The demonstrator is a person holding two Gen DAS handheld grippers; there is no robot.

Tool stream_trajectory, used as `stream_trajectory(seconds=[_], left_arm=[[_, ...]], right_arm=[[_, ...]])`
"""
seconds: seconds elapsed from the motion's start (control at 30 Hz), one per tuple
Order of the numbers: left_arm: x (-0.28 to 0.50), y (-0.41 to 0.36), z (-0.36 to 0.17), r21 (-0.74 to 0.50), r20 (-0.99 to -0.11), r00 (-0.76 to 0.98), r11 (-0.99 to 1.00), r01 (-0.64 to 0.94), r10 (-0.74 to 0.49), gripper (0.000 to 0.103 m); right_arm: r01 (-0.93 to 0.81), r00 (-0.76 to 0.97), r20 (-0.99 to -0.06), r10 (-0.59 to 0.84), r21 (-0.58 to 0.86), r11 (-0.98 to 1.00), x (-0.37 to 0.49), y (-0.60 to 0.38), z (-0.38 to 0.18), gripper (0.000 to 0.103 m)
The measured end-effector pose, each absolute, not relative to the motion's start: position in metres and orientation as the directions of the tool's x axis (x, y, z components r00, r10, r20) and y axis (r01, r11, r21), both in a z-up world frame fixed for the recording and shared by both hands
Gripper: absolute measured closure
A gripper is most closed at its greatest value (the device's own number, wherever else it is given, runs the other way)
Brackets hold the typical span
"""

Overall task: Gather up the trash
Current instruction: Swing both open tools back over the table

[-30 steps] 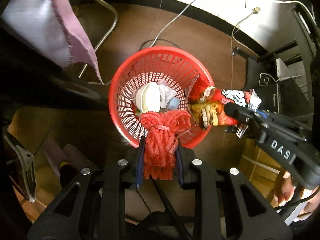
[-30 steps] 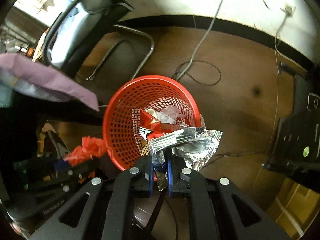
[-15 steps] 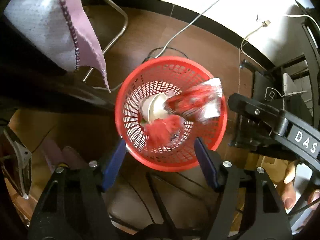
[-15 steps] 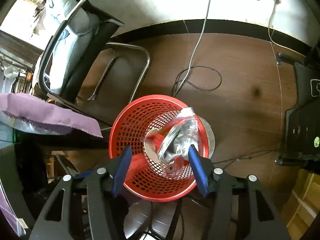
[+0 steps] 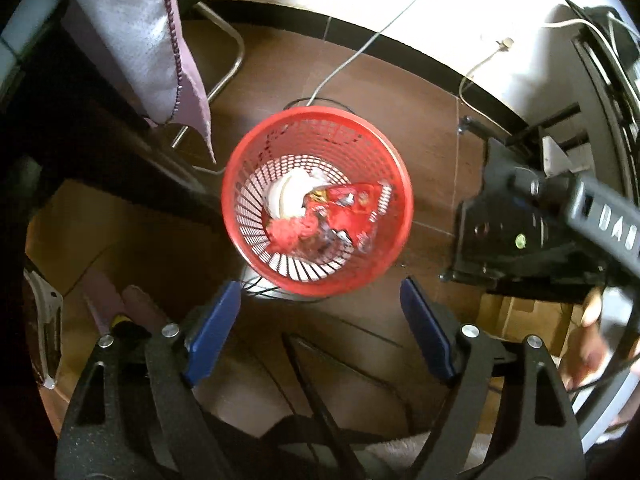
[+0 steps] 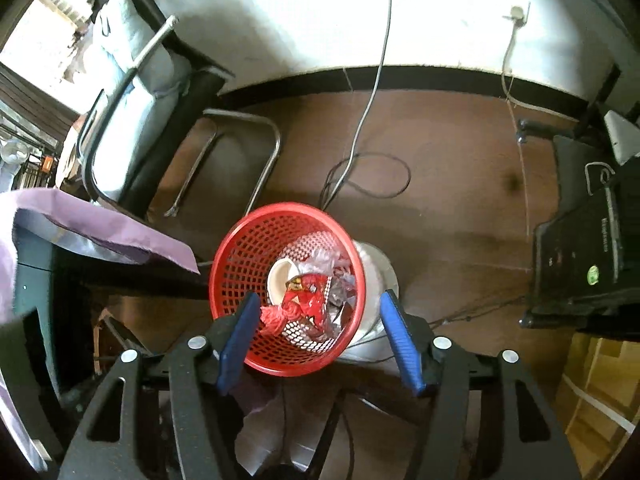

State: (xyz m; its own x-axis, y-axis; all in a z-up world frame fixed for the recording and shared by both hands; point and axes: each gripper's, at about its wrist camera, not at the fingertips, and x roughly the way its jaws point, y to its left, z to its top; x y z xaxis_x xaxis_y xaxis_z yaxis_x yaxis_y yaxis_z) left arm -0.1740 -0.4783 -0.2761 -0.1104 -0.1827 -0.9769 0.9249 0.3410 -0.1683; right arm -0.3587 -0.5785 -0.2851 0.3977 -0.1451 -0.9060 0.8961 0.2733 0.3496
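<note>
Left wrist view, landmark: red basket [image 5: 317, 200] on the brown floor, seen from above.
Left gripper [image 5: 320, 320]: released, jaws opening, nothing between them; it hangs above the basket's near rim.
Basket contents: 1 red snack wrapper [image 5: 352, 210] toward the right side, 1 red mesh bundle [image 5: 285, 233] at the near left, 1 white cup [image 5: 286, 196] behind them, clear crinkled film under the wrapper.
Beside the basket: a lilac cloth [image 5: 160, 48] hangs left of it; a white cable [image 5: 360, 48] runs from behind it to the wall.
Right gripper, as seen here: its blurred black body [image 5: 592, 216] is right of the basket, well apart from it.

Right wrist view, landmark: the same red basket [image 6: 244, 248].
Right gripper [image 6: 318, 336]: released, jaws opening, empty; its 2 blue pads frame the basket's near half from above.
Trash location: wrapper [image 6: 306, 292], mesh bundle [image 6: 276, 316] and cup [image 6: 278, 280] all lie inside the basket.
Behind the basket: a metal-framed chair [image 6: 132, 92] to the left, a dark loop of cable [image 6: 368, 178] on the floor.

Risk 1: the wrapper sits high on the pile, so a knock to the rim could tip it out.
Risk 2: the light basket may tip if a lowered finger catches its mesh.
Risk 3: cables behind the basket could snag a gripper that swings that way.
</note>
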Motion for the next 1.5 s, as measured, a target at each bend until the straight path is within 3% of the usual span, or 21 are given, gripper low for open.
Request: stream_trajectory(seconds=[0.67,0.9,1.5], left_arm=[[-0.197,-0.403,-0.119,-0.085,-0.897,0.055,0.293,0.952,-0.438,0.019],[-0.156,-0.354,-0.072,-0.091,-0.853,0.126,0.382,0.920,-0.506,0.017],[-0.015,-0.234,-0.008,-0.107,-0.786,0.344,0.661,0.743,-0.514,0.016]], right_arm=[[0.800,0.544,-0.788,-0.289,0.384,0.460,-0.357,-0.519,-0.149,0.032],[0.737,0.581,-0.770,-0.263,0.361,0.572,-0.309,-0.484,-0.117,0.032],[0.583,0.615,-0.766,-0.185,0.284,0.761,-0.186,-0.399,-0.056,0.031]])
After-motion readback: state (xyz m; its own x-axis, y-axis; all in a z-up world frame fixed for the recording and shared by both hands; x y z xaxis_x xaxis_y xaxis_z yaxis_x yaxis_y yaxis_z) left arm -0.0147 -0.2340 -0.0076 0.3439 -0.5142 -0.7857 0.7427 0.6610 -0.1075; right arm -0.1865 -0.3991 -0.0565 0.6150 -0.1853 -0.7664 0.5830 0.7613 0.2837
